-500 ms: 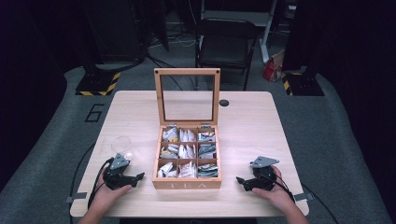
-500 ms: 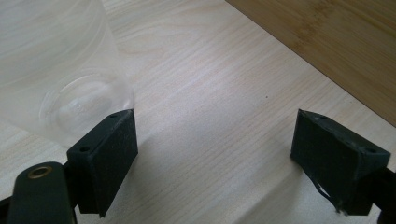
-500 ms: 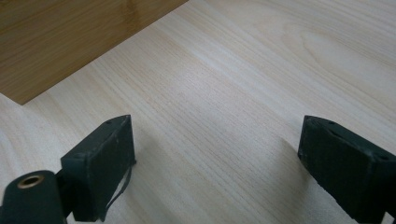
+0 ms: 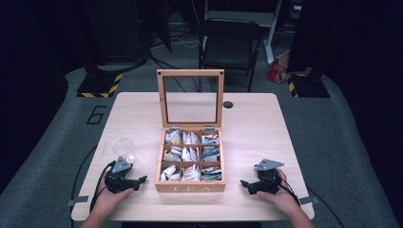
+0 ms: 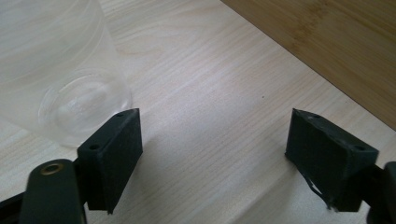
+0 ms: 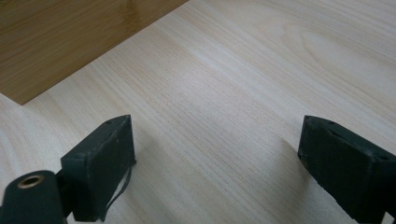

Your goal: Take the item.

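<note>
Both spread wide over bare table (image 4: 266, 142): left gripper (image 4: 141, 180) beside clear glass (image 4: 122, 147), right gripper (image 4: 243, 183) across from it, tea box (image 4: 191, 186) between them.

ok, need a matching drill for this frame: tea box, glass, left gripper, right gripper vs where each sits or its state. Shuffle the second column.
Things:
1. tea box
2. glass
3. left gripper
4. right gripper

Places or states:
A. clear, empty, upright on the table just beyond the left gripper
B. open, nothing between its jaws, pointing at the box's left side
C. table centre, lid up, packets in all nine compartments
D. open, nothing between its jaws, pointing at the box's right side

Pairs: 1-C, 2-A, 3-B, 4-D
</note>
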Tool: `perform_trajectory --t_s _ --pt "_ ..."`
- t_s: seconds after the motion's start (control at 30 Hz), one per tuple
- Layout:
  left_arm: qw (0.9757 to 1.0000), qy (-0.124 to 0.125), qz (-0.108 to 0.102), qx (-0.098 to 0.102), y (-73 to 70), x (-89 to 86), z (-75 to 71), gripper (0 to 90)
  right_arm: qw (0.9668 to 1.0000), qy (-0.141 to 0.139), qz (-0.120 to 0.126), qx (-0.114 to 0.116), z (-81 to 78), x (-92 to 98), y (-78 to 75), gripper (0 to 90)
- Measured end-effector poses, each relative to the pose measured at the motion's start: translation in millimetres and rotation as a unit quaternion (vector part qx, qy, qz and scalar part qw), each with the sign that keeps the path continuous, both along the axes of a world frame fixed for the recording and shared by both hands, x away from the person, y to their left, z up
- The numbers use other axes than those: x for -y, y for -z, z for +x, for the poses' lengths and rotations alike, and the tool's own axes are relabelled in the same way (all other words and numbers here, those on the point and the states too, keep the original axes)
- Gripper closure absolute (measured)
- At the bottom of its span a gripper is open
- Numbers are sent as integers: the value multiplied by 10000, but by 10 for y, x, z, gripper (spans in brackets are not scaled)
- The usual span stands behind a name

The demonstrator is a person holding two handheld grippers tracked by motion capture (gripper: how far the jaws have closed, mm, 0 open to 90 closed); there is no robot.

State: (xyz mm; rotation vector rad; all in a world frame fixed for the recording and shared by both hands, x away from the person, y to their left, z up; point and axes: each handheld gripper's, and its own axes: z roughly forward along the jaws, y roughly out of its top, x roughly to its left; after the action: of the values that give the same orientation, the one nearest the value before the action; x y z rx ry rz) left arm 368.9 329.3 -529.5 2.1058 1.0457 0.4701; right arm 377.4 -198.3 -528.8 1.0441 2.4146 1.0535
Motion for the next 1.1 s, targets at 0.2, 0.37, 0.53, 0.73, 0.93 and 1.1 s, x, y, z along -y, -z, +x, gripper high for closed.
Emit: perform_trajectory --t_s 0.2,0.37,0.53,0.73,0.93,1.1 --pt "10000 -25 11 73 2 1 -6 209 10000 5 7 6 0 -1 1 101" --pt "10000 -18 -13 61 -5 -2 -16 239 10000 3 7 6 1 0 1 101" --pt "9999 -115 -20 -14 -36 2 -38 308 10000 2 7 5 1 0 1 101" --pt "9998 -95 -127 77 -139 -8 -84 360 10000 3 8 4 1 0 1 101" --pt "9995 -126 -254 130 -200 -26 -131 393 10000 3 8 5 1 0 1 101" --pt "9993 -165 -333 67 -206 -46 -133 416 10000 5 9 3 1 0 1 101"
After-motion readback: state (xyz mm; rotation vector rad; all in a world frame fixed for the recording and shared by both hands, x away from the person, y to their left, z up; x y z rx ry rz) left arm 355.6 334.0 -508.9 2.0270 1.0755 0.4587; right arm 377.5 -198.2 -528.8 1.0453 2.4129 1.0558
